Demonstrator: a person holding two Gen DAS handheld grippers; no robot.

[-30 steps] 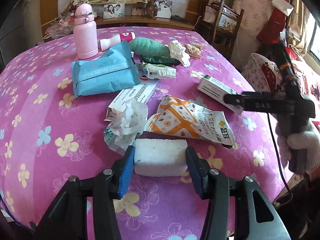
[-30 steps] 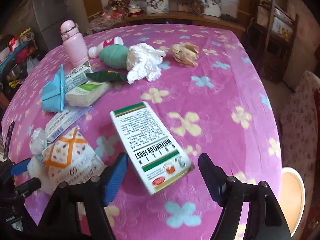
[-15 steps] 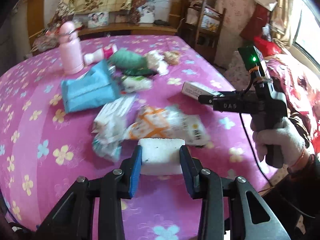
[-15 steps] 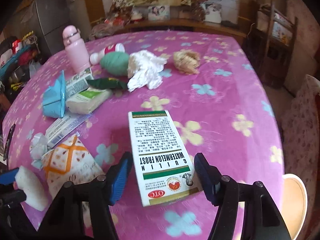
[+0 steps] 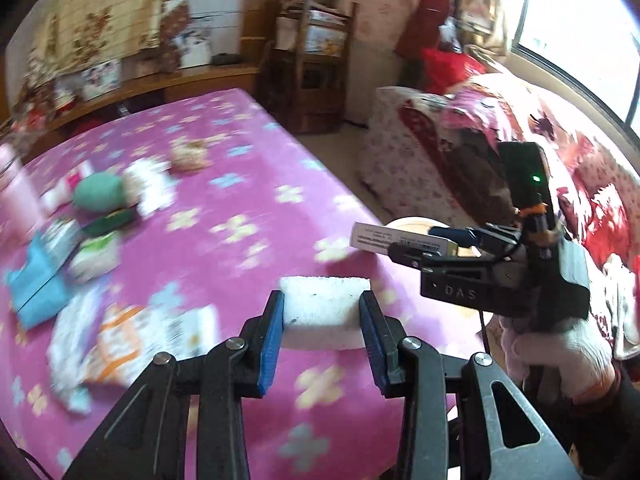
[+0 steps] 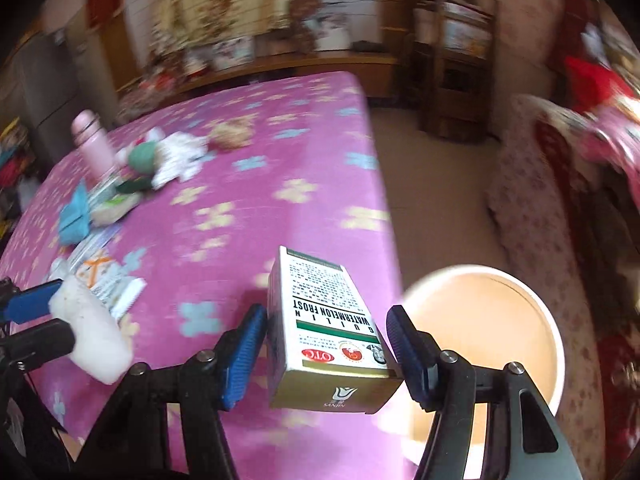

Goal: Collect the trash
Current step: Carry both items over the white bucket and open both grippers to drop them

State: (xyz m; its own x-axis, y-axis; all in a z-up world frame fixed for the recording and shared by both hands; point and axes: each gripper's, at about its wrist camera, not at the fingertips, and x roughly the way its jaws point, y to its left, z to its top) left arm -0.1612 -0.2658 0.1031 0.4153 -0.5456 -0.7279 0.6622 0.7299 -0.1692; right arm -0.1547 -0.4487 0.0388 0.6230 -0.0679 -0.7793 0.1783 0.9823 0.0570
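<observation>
Foam, white, porous and block-shaped [image 5: 323, 312], is clamped between the blue ribbed pads of the left gripper [image 5: 323, 336], held clear above the table [image 5: 248, 184]; its flat sides are pressed by both pads and its rough top face is speckled with small dark pits. Beside it, to the right of those jaws, the right gripper [image 6: 326, 350] is seen gripped in a white-gloved hand [image 5: 560, 344]; its jaws are closed on a rectangular cardboard medicine box [image 6: 328, 320], glossy white with a green band and printed text, lying lengthwise between the pads and tilted slightly. Just beyond and below the right jaws, a round bin [image 6: 492, 320] with a pale rim and a smooth tan interior is seen beside the table's edge. Left of and beyond the left jaws, a crinkled orange-and-white snack wrapper [image 5: 136, 336] lies flat on the fleecy magenta tablecloth printed with pale flowers; farther out, a blue soft pack [image 5: 36, 284], a rounded green bundle [image 5: 98, 196], crumpled white paper [image 5: 150, 188] and a small brownish wad [image 5: 190, 156] are scattered, all blurred. At the far left a pink cylindrical bottle [image 6: 93, 142] stands upright.
</observation>
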